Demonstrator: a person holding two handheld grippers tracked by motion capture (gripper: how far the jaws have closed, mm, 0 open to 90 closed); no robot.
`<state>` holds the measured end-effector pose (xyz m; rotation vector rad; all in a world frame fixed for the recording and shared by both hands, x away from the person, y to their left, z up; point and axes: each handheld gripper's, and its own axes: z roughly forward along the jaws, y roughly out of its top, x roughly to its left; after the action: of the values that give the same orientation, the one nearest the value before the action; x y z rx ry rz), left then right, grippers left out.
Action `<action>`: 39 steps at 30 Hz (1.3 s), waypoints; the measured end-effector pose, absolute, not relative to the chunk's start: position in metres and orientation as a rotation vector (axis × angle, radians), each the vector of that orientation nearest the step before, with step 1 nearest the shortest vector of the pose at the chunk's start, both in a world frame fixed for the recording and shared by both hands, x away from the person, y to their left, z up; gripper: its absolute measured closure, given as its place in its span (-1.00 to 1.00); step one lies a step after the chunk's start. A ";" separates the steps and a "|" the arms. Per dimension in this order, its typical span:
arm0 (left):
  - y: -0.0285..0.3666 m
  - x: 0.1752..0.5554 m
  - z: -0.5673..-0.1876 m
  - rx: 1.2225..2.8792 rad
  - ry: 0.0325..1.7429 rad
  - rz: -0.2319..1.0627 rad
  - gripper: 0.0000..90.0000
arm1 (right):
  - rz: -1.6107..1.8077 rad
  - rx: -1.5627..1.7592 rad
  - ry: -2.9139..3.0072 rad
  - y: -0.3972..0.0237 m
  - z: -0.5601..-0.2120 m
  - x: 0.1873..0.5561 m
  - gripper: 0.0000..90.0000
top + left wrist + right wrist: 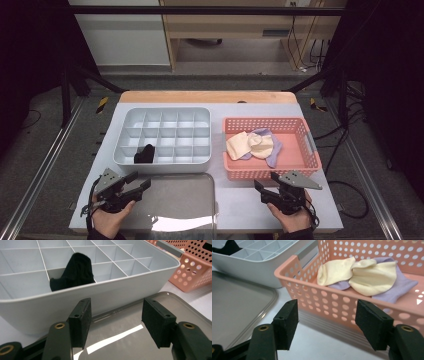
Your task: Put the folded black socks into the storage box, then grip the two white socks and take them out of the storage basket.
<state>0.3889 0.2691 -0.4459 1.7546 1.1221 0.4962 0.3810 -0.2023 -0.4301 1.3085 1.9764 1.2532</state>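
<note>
Two cream socks [359, 273] covering purple sock [398, 288] (mostly hidden), black sock [75, 271] half behind divider

Left gripper [134, 186], right gripper [268, 187]: black bodies, grey three-cornered top plates, rectangular black pads [80, 320] with recessed screws, brass rivets, black cables trailing toward 6 o'clock.
</note>
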 end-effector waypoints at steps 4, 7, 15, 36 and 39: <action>0.270 0.385 -0.452 1.763 1.131 0.495 -0.10 | 1.260 1.303 1.968 -0.200 -0.426 0.385 -0.24; 0.272 0.385 -0.454 1.752 1.146 0.497 -0.12 | 1.265 1.288 1.957 -0.195 -0.418 0.391 -0.27; 0.270 0.384 -0.459 1.759 1.143 0.483 -0.12 | 1.275 1.286 1.906 -0.190 -0.401 0.412 -0.35; 0.273 0.386 -0.463 1.756 1.163 0.480 -0.13 | 1.226 1.288 1.873 -0.180 -0.380 0.471 -0.28; 0.273 0.386 -0.464 1.758 1.163 0.483 -0.13 | 1.219 1.284 1.874 -0.177 -0.378 0.478 -0.25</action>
<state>0.3859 0.2733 -0.4636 1.7577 1.1634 0.4827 0.4782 -0.1770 -0.3777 1.2841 1.8744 1.2186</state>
